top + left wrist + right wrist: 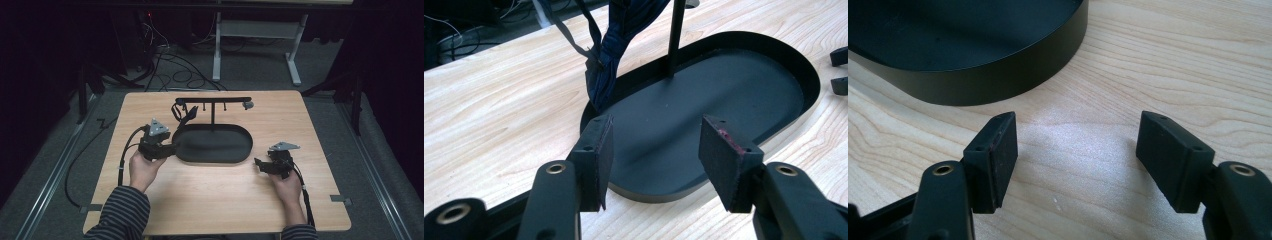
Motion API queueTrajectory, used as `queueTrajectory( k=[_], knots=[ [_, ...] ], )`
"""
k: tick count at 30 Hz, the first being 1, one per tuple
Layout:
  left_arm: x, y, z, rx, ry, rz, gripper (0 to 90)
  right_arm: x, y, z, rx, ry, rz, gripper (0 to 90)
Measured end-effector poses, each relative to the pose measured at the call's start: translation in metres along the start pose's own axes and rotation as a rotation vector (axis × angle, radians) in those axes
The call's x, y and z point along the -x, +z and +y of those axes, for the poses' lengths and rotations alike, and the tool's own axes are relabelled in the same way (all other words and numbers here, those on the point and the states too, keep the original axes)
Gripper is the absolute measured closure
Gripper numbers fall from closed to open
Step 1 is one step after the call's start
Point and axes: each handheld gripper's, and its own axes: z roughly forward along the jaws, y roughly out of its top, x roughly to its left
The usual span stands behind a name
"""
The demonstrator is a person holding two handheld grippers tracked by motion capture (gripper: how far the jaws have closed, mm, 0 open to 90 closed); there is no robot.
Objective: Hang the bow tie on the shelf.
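A black oval tray (220, 145) lies mid-table, with a thin post (213, 114) rising from it to a horizontal hook bar (215, 100). A dark blue fabric piece (184, 116) with straps hangs from the bar's left end, and its tip reaches the tray rim (600, 85). My left gripper (172, 147) is open at the tray's left end, and nothing is between its jaws (655, 150), which sit over the near rim (654, 192). My right gripper (259, 165) is open just right of the tray, over bare wood (1078, 150), with the tray wall (998, 75) ahead of it.
A small grey object (248, 105) hangs at the bar's right end. The wooden table (210, 200) has open surface in front of the tray. Beyond the table are floor cables (175, 70) and a white desk frame (260, 30). The right gripper's jaws (839, 70) show at the edge of the left gripper view.
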Motion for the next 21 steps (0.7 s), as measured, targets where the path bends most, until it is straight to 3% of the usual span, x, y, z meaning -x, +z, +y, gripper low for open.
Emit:
queueTrajectory(
  k=[21],
  knots=[
    [0.007, 0.000, -0.024, -0.026, -0.026, -0.006, 48.1, 0.000, 0.000, 0.000, 0.002, -0.003, -0.001, 34.4]
  ],
)
